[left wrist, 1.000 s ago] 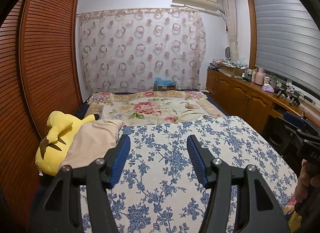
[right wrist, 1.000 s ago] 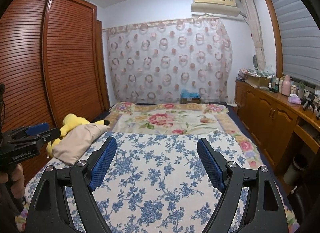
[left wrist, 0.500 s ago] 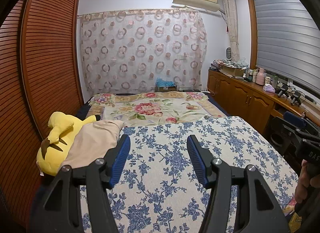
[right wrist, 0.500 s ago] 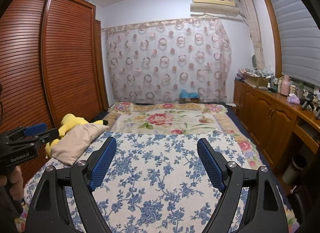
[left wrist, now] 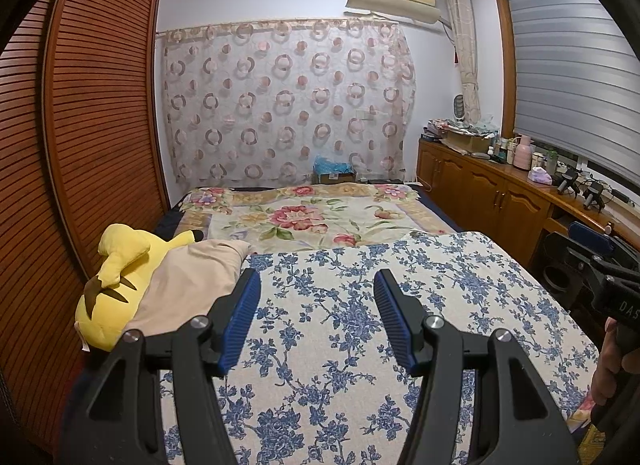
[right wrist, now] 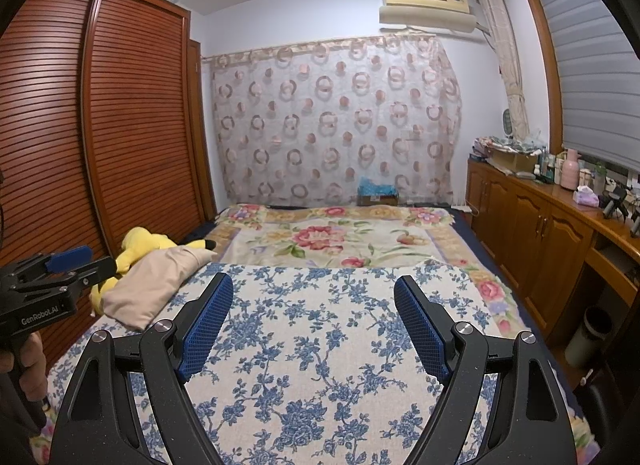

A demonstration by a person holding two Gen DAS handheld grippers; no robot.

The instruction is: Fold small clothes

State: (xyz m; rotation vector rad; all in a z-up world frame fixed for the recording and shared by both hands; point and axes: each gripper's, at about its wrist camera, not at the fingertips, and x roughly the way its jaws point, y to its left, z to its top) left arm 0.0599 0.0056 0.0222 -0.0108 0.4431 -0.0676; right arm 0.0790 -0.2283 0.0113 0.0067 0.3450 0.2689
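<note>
The plain beige fabric piece (left wrist: 188,285), soft and a little wrinkled, lies on the blue-flowered white bed cover (left wrist: 340,345), partly over a yellow plush toy (left wrist: 120,261). I cannot tell if it is a garment. It is ahead-left of the left claw (left wrist: 318,279), near its left finger. The left claw and the right claw (right wrist: 313,282) are both spread wide, holding nothing.
</note>
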